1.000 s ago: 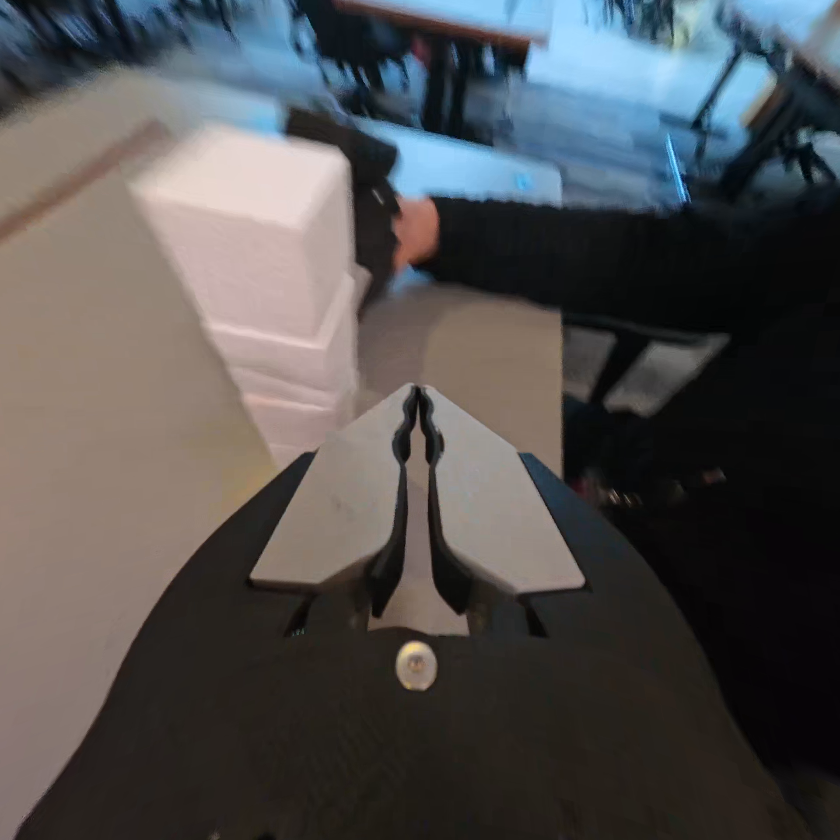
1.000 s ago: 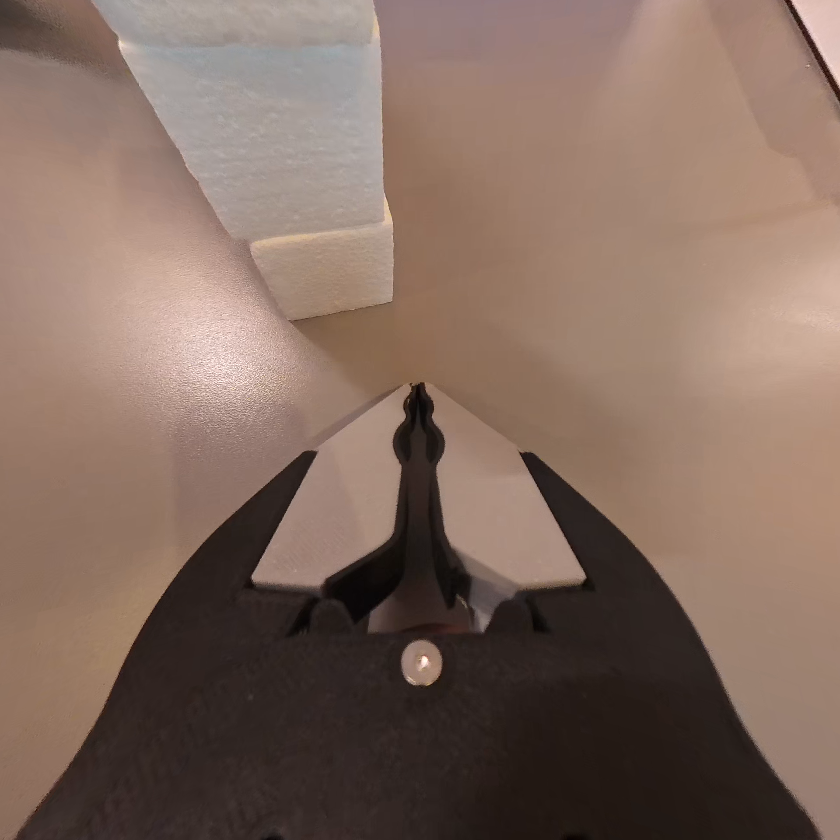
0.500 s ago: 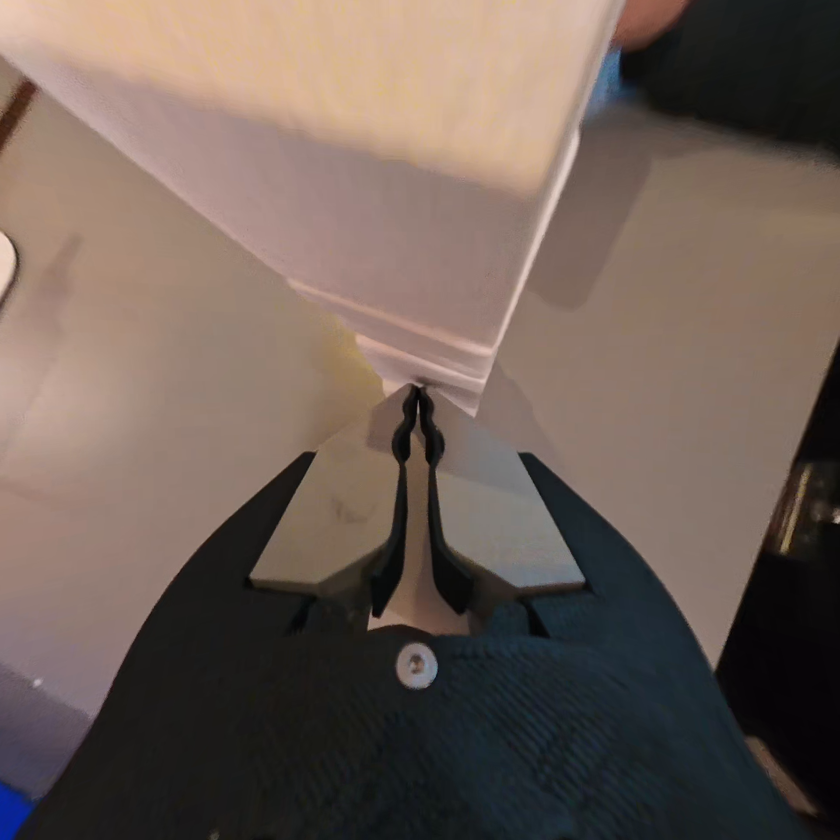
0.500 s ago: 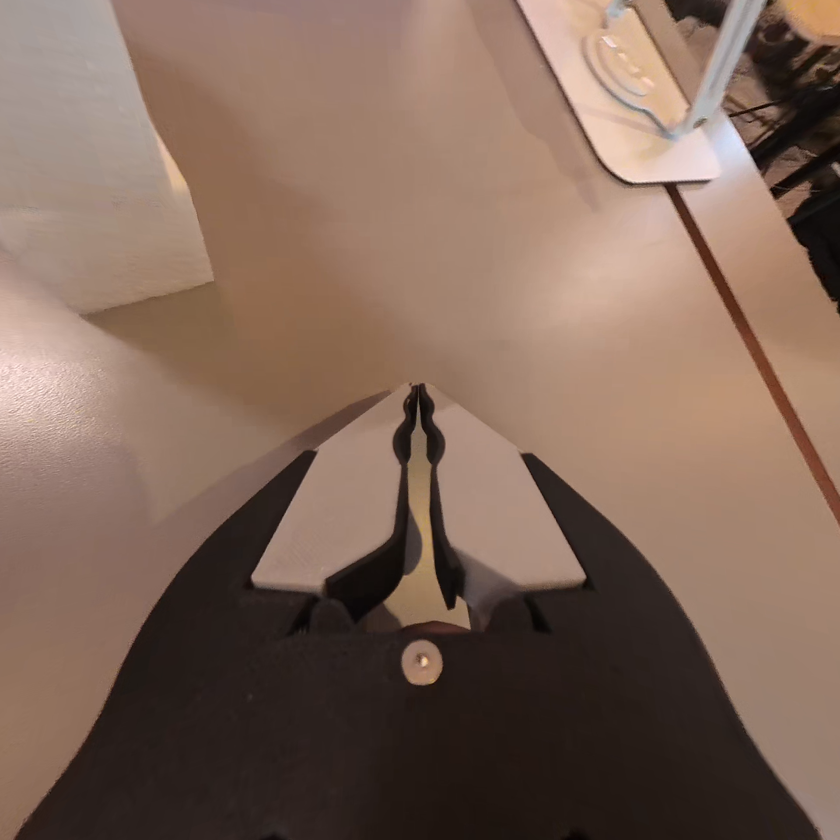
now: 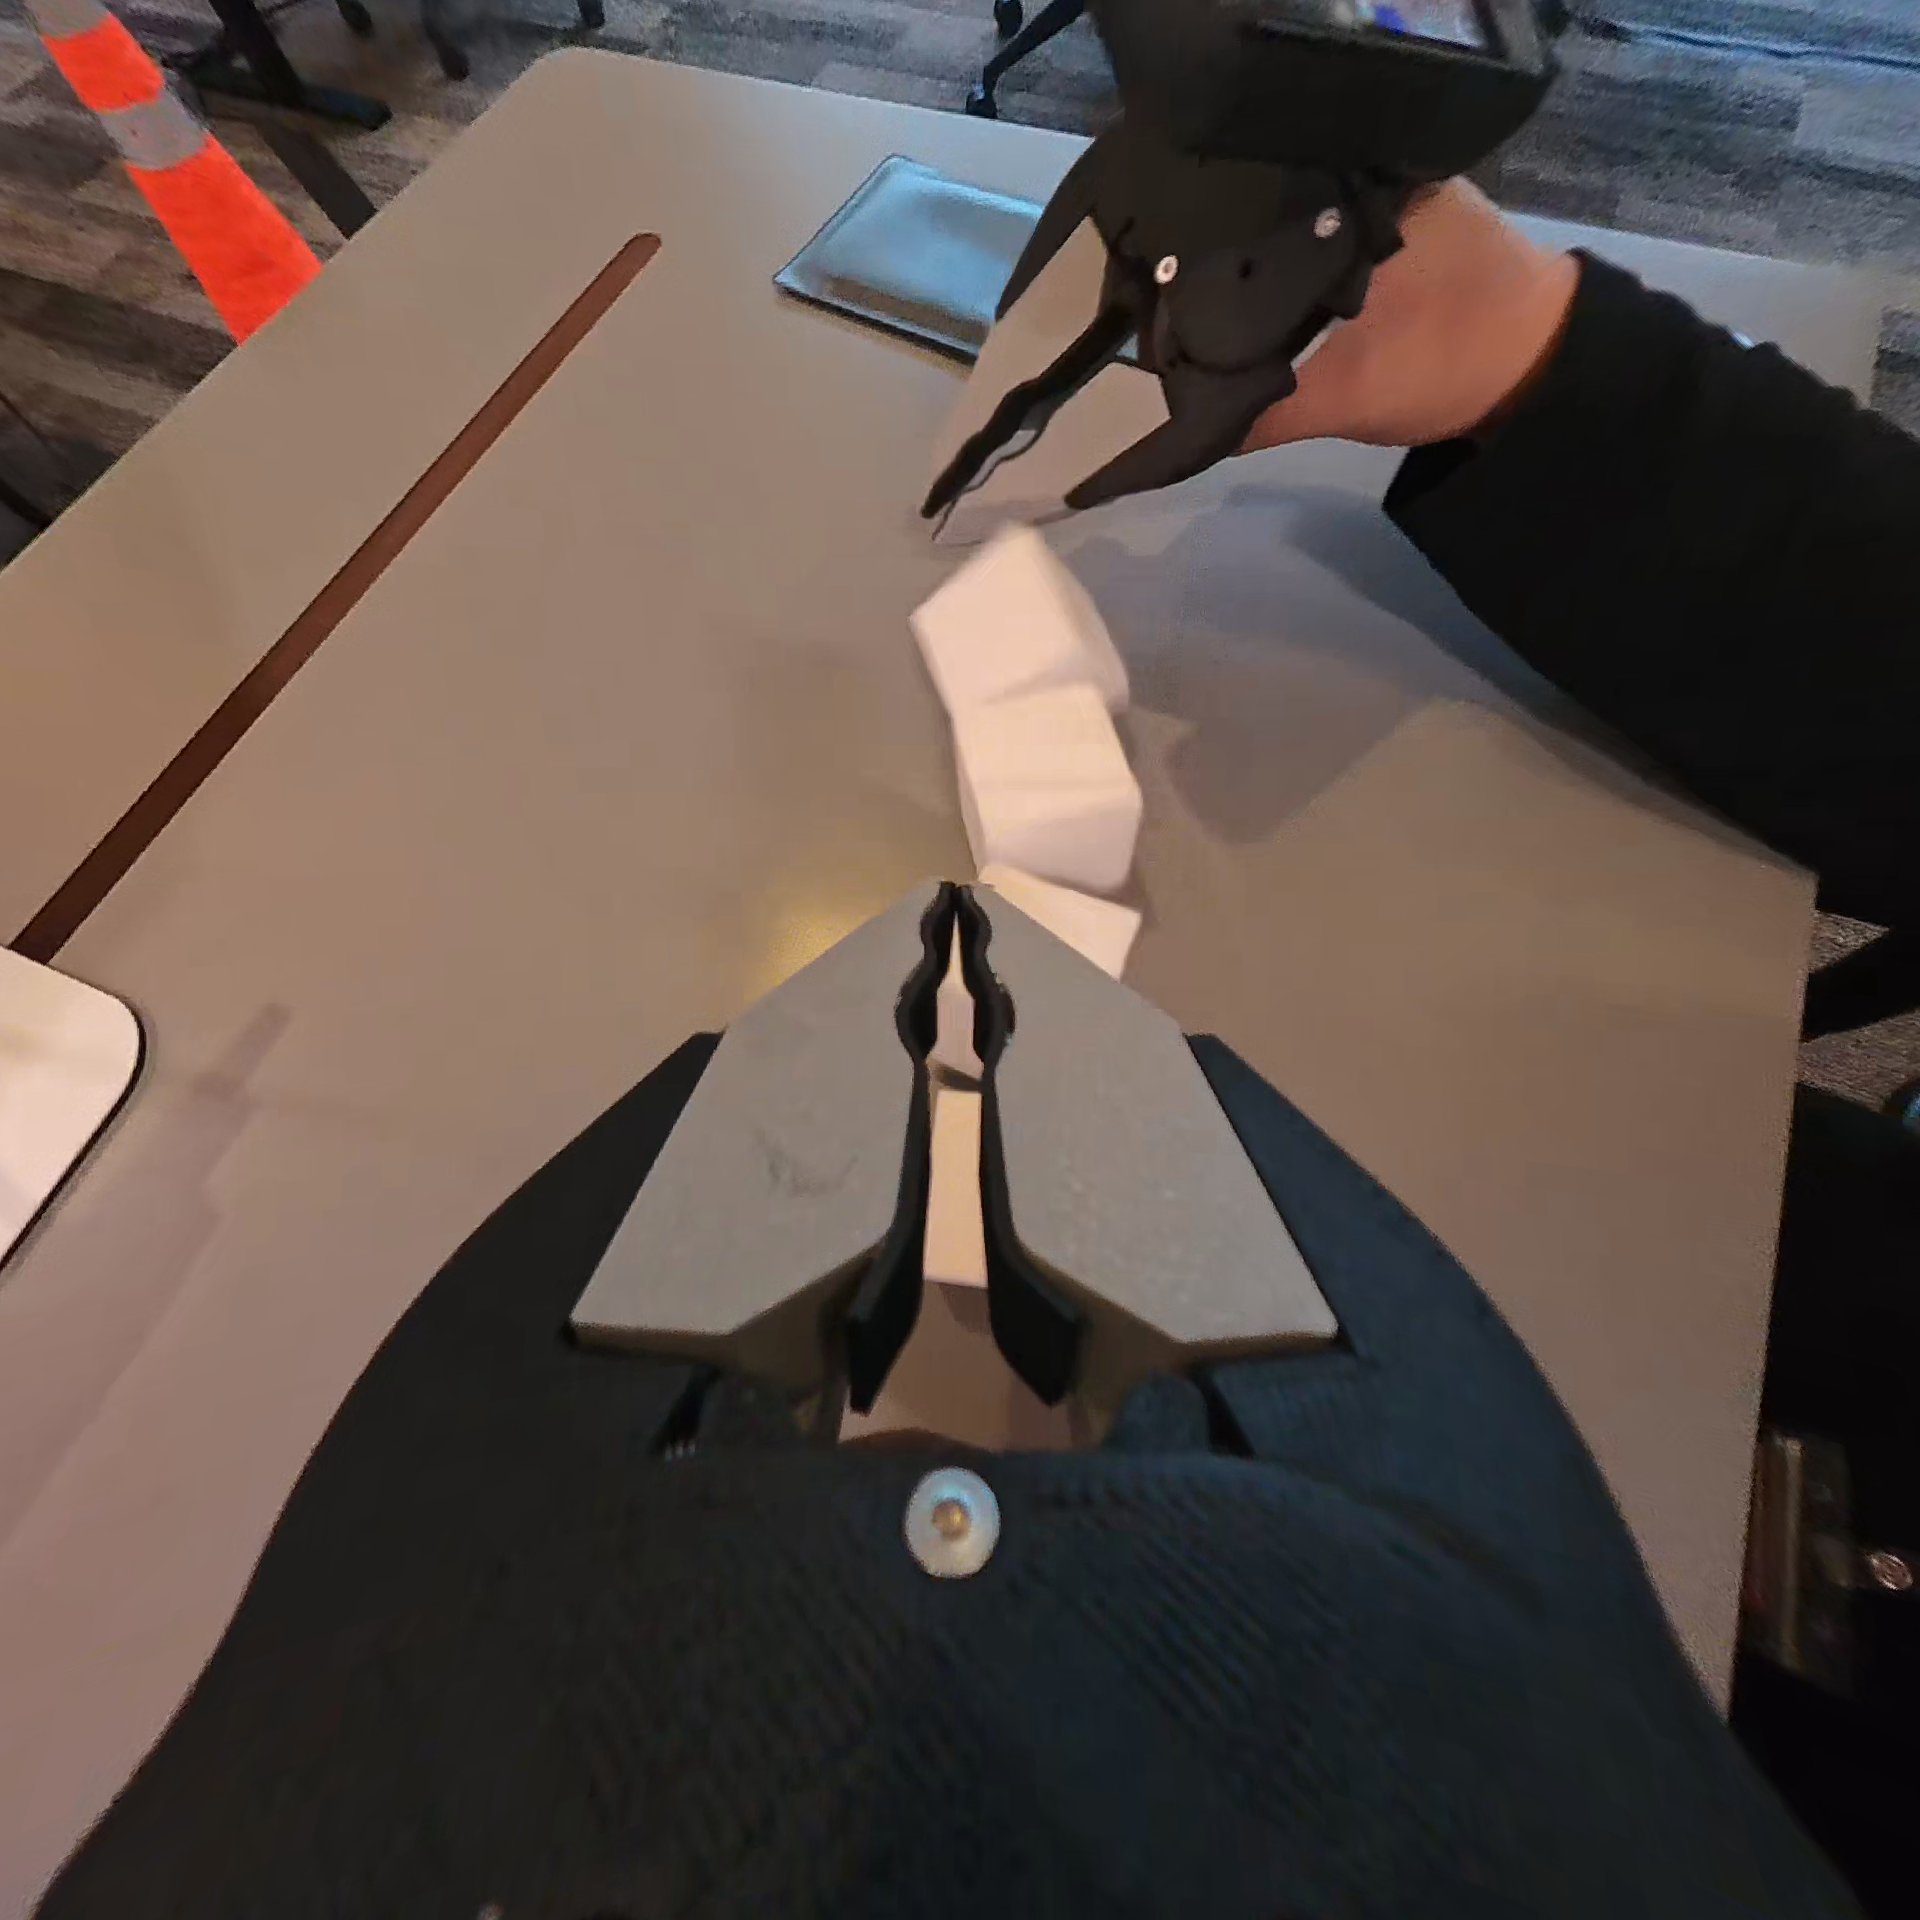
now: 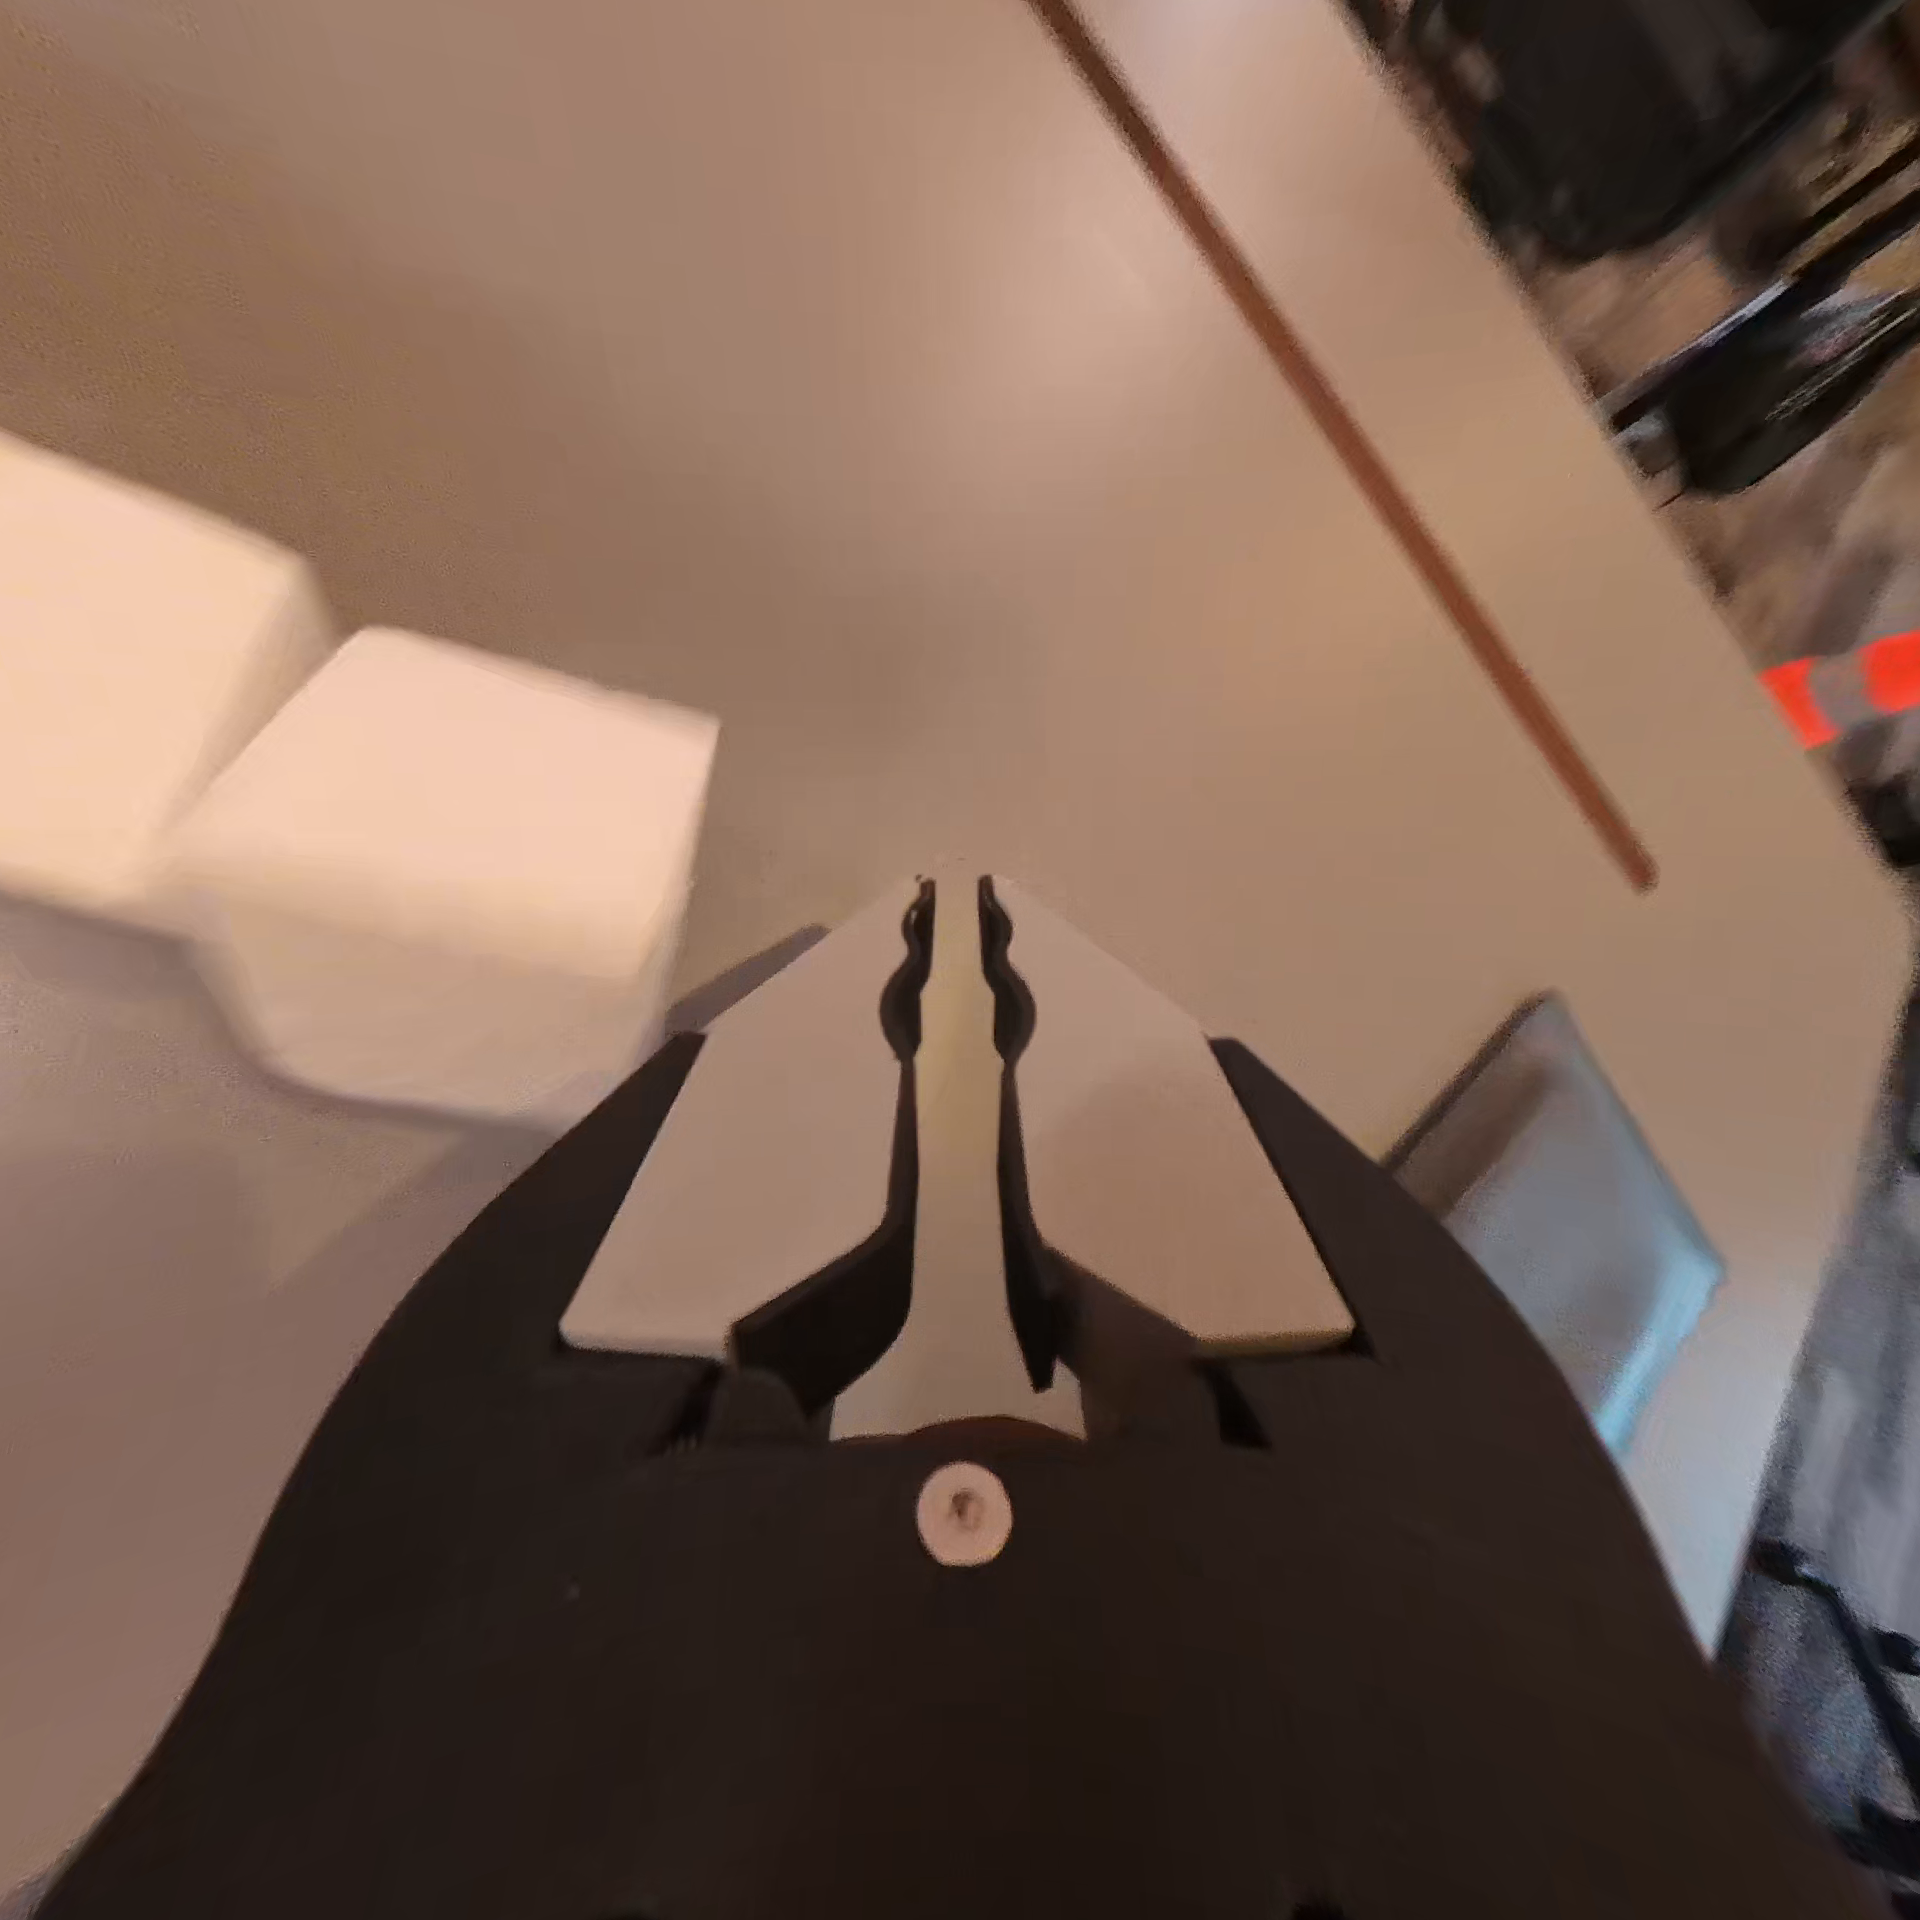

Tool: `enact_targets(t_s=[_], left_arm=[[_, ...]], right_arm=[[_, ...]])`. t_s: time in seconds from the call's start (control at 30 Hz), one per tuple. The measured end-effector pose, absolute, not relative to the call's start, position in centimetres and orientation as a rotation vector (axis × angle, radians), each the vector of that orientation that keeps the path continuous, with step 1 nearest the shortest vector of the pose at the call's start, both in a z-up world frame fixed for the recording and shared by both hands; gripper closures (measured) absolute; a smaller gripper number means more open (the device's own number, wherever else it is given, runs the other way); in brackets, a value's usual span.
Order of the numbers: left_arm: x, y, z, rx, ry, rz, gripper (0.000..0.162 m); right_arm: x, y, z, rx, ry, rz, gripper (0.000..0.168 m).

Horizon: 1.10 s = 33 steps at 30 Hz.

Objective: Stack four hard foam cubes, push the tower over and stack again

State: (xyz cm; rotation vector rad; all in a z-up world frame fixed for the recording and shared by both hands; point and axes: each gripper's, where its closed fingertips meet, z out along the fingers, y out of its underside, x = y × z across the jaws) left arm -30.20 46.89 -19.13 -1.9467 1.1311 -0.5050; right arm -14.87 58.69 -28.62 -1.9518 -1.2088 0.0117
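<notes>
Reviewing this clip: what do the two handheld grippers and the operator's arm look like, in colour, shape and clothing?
The left gripper and the right gripper look alike: a textured black body, a silver screw at its centre, flat grey wedge plates, and thin black wavy-edged fingers. Seen from the left wrist view, the right gripper is angular and black. The arm wears a black long sleeve.

white foam cubes (image 5: 1023,675), toppled row (blurred)

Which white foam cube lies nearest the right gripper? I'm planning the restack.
The far-end white foam cube, just below the right gripper; the others trail away.
</notes>
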Motion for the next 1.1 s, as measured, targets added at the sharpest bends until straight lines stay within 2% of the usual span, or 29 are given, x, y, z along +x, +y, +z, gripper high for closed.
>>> enact_targets(t_s=[0.17,0.43,0.63,0.83,0.9,1.0,1.1], left_arm=[[-31.5,46.8,-20.1,-1.963,1.088,-0.522,0.162],[-36.5,46.6,-22.0,-2.003,0.921,-0.627,0.148],[-37.7,43.8,-25.0,-2.128,0.827,-0.846,0.092],[-35.5,41.5,-27.2,-2.151,0.972,-0.555,0.074],[-35.8,43.2,-28.4,-2.159,0.978,-0.364,0.079],[-36.7,46.2,-29.3,-2.177,0.937,-0.197,0.105],[-37.9,49.6,-27.8,-2.159,0.851,-0.147,0.107]], right_arm=[[-14.6,57.8,-31.6,-2.023,-1.344,-0.006,0.168],[-15.0,58.8,-28.9,-1.960,-1.218,-0.044,0.168],[-14.3,60.4,-25.8,-1.889,-1.006,-0.086,0.168],[-14.5,60.6,-24.3,-1.828,-0.960,-0.116,0.168],[-14.8,60.5,-24.2,-1.831,-0.952,-0.089,0.168],[-14.8,60.5,-24.5,-1.839,-0.948,-0.088,0.168],[-14.9,60.5,-24.6,-1.845,-0.949,-0.079,0.168]])
